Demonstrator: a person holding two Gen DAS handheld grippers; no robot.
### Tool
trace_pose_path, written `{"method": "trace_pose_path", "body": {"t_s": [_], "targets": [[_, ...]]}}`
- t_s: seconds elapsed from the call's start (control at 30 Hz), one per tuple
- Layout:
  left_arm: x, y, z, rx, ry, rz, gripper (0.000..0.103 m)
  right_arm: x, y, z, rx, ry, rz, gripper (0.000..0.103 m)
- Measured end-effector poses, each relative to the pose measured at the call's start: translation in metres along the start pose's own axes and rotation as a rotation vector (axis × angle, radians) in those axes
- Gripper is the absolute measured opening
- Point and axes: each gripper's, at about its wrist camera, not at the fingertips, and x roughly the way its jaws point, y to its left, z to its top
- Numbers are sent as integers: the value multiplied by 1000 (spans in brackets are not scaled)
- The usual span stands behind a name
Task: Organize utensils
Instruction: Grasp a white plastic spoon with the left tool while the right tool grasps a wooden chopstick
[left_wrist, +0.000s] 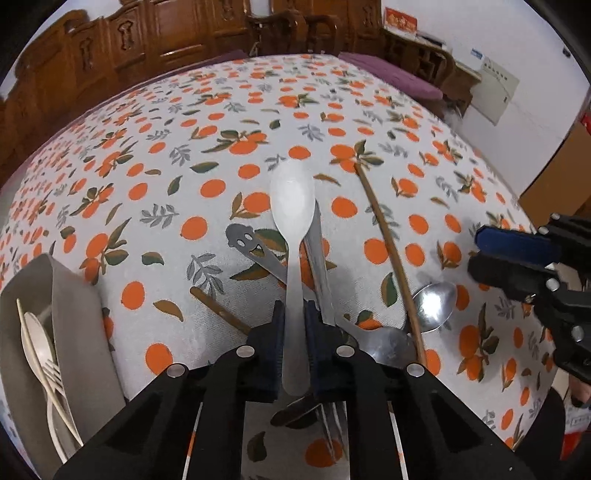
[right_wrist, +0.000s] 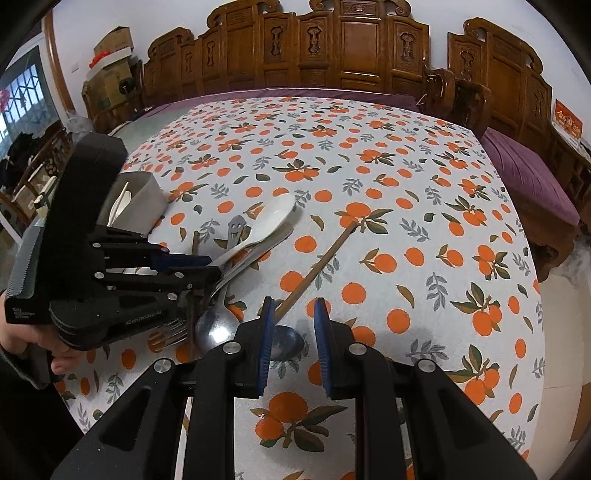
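Observation:
My left gripper (left_wrist: 294, 314) is shut on the handle of a white spoon (left_wrist: 293, 206), holding it above a pile of utensils; it also shows in the right wrist view (right_wrist: 212, 267) with the white spoon (right_wrist: 271, 218). Under it lie a metal knife (left_wrist: 319, 258), a smiley-handled utensil (left_wrist: 245, 240), a fork (left_wrist: 330, 421), metal spoons (left_wrist: 434, 304) and brown chopsticks (left_wrist: 388, 247). My right gripper (right_wrist: 293, 314) is open and empty, its fingers over a metal spoon bowl (right_wrist: 286, 343) beside a chopstick (right_wrist: 317, 266).
A grey utensil holder (left_wrist: 74, 314) at the left holds cream plastic cutlery; it also shows in the right wrist view (right_wrist: 142, 201). The table has an orange-print cloth (right_wrist: 388, 184). Carved wooden chairs (right_wrist: 332, 48) and a purple cushion (right_wrist: 528, 177) stand beyond the table.

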Motion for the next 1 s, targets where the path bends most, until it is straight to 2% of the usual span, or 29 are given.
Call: {"method": "trace_pose_path", "body": {"t_s": [0.2, 0.47, 0.83, 1.0], "targets": [[-23, 3, -4, -45, -75, -2, 10, 4, 3, 0, 4, 10, -6, 24], [-54, 30, -4, -133, -150, 14, 10, 22, -1, 10, 50, 34, -4, 24], [-84, 53, -18, -185, -192, 33, 10, 57, -15, 22, 166, 77, -6, 24], [-97, 55, -23, -181, -216, 38, 10, 72, -11, 26, 196, 110, -36, 24]]}}
